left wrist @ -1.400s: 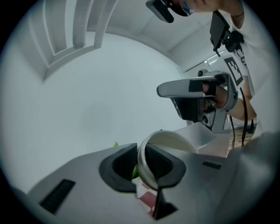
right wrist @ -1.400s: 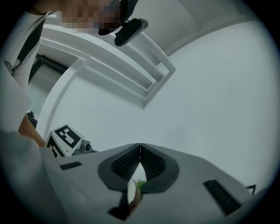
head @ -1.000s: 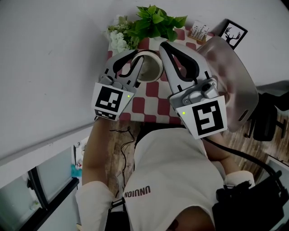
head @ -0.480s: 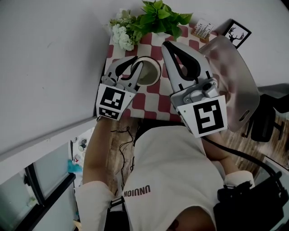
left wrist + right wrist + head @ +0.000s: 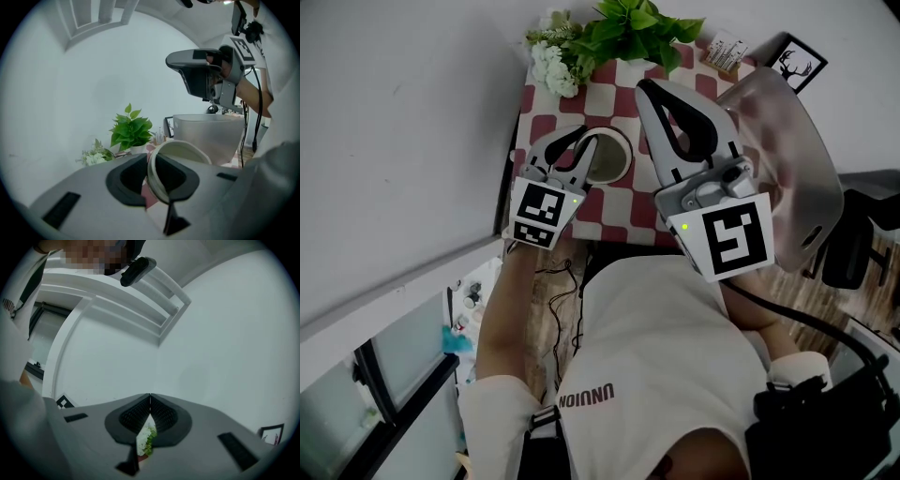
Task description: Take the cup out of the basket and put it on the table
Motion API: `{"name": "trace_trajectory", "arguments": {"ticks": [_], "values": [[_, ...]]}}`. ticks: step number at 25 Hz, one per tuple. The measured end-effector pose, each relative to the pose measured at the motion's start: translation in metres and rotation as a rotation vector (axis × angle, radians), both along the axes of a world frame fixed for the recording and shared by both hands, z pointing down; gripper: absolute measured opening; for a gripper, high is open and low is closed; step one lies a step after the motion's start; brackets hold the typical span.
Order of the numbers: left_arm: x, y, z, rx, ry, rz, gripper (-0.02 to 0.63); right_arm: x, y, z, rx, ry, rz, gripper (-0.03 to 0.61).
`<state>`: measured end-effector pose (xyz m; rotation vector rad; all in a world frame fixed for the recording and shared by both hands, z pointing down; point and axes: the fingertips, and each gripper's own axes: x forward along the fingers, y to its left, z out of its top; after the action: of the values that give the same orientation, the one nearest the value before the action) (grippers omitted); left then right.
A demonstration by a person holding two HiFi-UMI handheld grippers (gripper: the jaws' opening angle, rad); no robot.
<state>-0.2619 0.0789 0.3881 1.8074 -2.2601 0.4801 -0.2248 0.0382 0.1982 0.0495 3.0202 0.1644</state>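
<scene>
Left gripper view: cup between jaws

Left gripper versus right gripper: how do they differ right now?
The left gripper is shut on the cup at its rim; the right gripper has its jaws together on nothing. In the head view the left gripper is over the checkered table, the right gripper nearer the basket. Both point towards the plant.

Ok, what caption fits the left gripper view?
Left gripper pinches the white cup by its rim; basket and plant behind.
</scene>
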Motion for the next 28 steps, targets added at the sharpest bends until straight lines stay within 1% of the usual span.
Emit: {"name": "trace_trajectory", "arguments": {"ticks": [7, 20, 24, 28], "values": [[0.005, 0.006, 0.031, -0.033, 0.048, -0.023, 0.069, -0.002, 0.002, 0.003, -0.007, 0.007, -0.003, 0.018], [0.015, 0.014, 0.085, -0.126, 0.121, -0.022, 0.069, -0.002, -0.003, 0.007, -0.022, 0.018, 0.015, 0.018], [0.018, 0.015, 0.097, -0.153, 0.143, -0.024, 0.069, 0.001, -0.006, 0.016, 0.025, 0.063, 0.016, 0.018], [0.022, 0.014, 0.108, -0.174, 0.174, -0.023, 0.071, 0.002, -0.006, 0.014, 0.013, 0.052, 0.021, 0.018]]}}
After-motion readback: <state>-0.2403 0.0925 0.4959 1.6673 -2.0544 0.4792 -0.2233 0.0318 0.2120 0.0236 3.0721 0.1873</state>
